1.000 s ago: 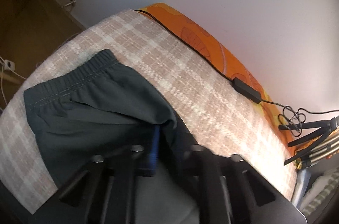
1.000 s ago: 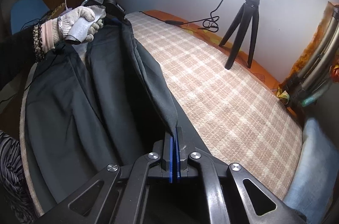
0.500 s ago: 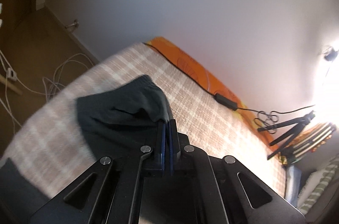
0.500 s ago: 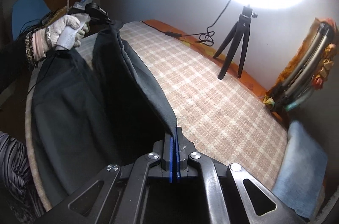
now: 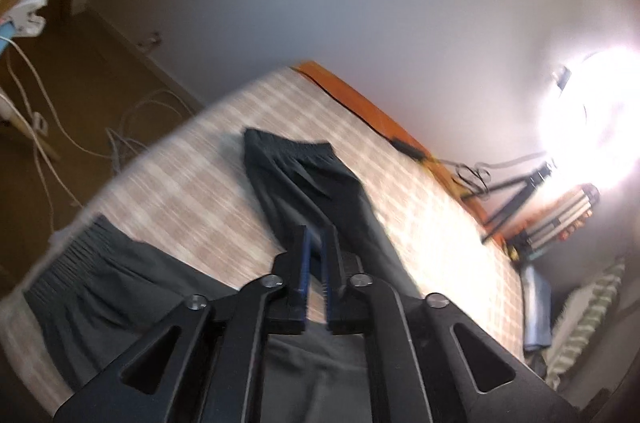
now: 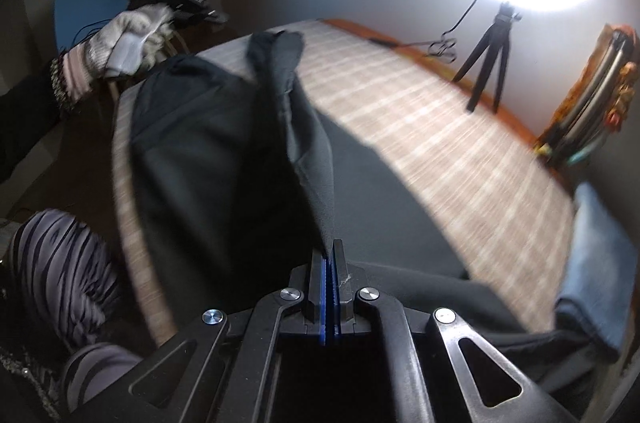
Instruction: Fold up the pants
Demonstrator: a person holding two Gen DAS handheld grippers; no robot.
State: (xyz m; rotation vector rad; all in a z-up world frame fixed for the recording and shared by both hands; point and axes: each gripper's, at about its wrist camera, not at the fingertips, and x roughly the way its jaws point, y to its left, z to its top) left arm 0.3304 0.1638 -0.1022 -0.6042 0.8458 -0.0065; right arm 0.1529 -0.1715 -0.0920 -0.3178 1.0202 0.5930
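Dark grey pants [image 5: 316,191] lie on a beige plaid blanket [image 5: 192,179], one waistband part far out, another at the near left [image 5: 76,263]. My left gripper [image 5: 316,243] is slightly open and empty, raised above the cloth. My right gripper [image 6: 329,255] is shut on a fold of the pants [image 6: 312,159], which runs up from the jaws to the far edge. The gloved hand holding the left gripper [image 6: 128,39] shows at the upper left in the right wrist view.
A bright ring light on a black tripod [image 6: 492,63] stands on the far side of the bed. A black cable [image 5: 404,145] runs along the orange sheet edge [image 5: 360,103]. Blue cloth [image 6: 600,263] lies at the right. White cables [image 5: 40,127] lie on the floor.
My left gripper has let go of the waistband, opened and pulled back and up. The released cloth has dropped onto the blanket. My right gripper keeps its hold and has lifted.
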